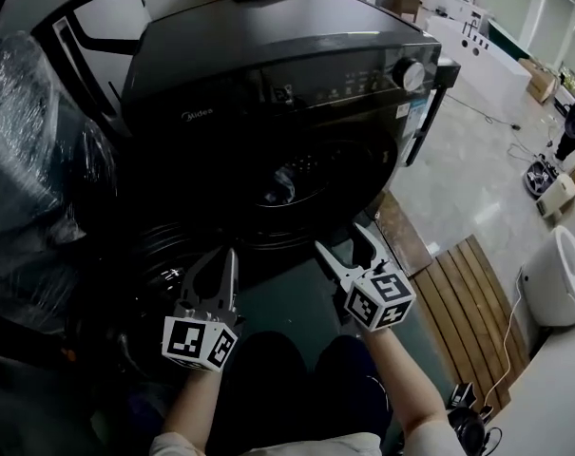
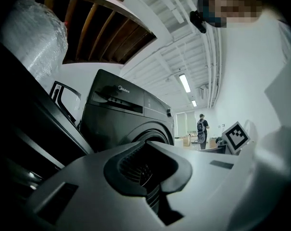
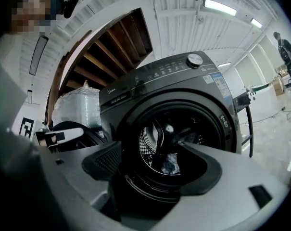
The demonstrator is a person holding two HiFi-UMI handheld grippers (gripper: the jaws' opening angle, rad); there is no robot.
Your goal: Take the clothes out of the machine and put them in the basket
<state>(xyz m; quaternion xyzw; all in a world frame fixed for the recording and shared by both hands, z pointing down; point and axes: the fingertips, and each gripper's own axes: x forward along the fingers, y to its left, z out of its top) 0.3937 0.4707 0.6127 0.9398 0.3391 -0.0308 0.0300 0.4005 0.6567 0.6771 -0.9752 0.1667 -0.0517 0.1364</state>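
Left hand-held gripper (image 1: pixel 219 260) and right hand-held gripper (image 1: pixel 339 239) point level at the machine (image 1: pixel 268 55), spread, empty.

The washer (image 1: pixel 268 74) ahead of both grippers is glossy charcoal-black, with a silver knob (image 1: pixel 411 74). Its drum (image 3: pixel 147 150) is pale steel dotted with fine holes, and the clothes (image 3: pixel 172 163) inside look bluish-white. The left gripper (image 1: pixel 209 272) and right gripper (image 1: pixel 339 240) are grey with black ribbed pads (image 3: pixel 104 160) — the left cube (image 1: pixel 200 342) and right cube (image 1: pixel 380 299) carry black-and-white squares. Right of the right gripper are brown wood slats (image 1: pixel 468 297) on a pale grey floor (image 1: pixel 477 169).
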